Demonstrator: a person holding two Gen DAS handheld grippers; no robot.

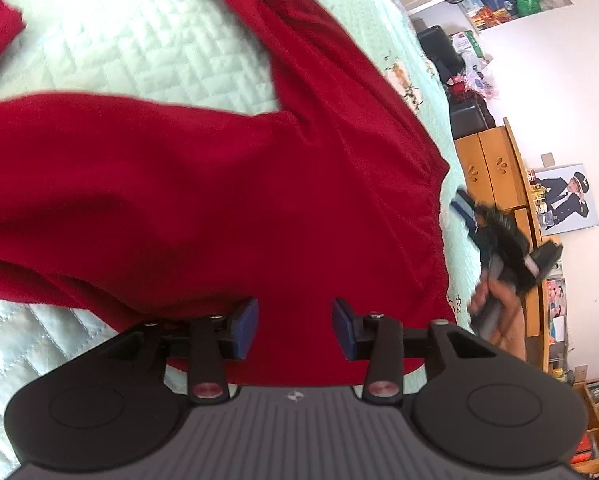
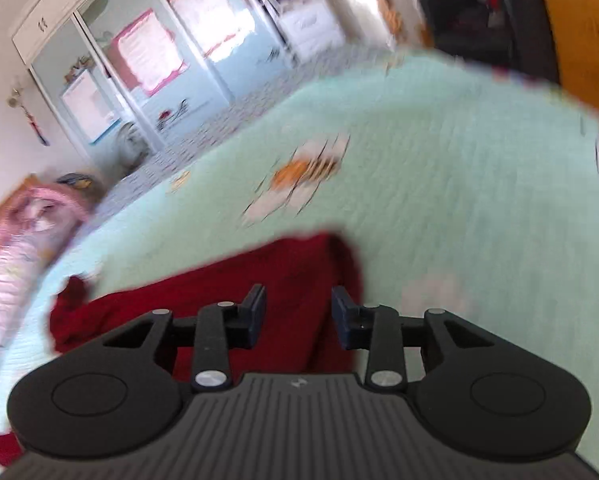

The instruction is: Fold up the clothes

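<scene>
**Red garment spread on a mint quilted bed, both tongs empty**

A bedroom: a pale mint quilted bedspread [image 1: 147,52] covers the bed and fills most of both wrist views, printed here and there with orange-and-white flower motifs [image 2: 299,176]. Along the right edge of the left wrist view stand a wooden cabinet [image 1: 487,164], dark bags or cases further back, and a white wall with a framed picture [image 1: 567,196] of a uniformed figure. The right wrist view, heavily blurred, shows a wardrobe with pale blue panels [image 2: 147,60] and a pink bundle of bedding [image 2: 27,224] at the far left.

The red garment [image 1: 259,200] lies on the bedspread, spread wide under the left gripper [image 1: 294,330], with a long part reaching up and away toward the top of the view and another piece of red cloth at the upper left corner. Folds and creases run through its right side, near the bed's edge.

The left gripper hovers over the garment with its blue-padded fingers [image 1: 245,328] well apart and nothing between them. The right gripper [image 2: 298,318] also stands open and empty, its fingers over the corner of the red cloth, with bare bedspread just beyond. In the left wrist view the right gripper appears blurred at the bed's right edge, held in the person's hand [image 1: 499,304], beside the garment rather than on it
</scene>
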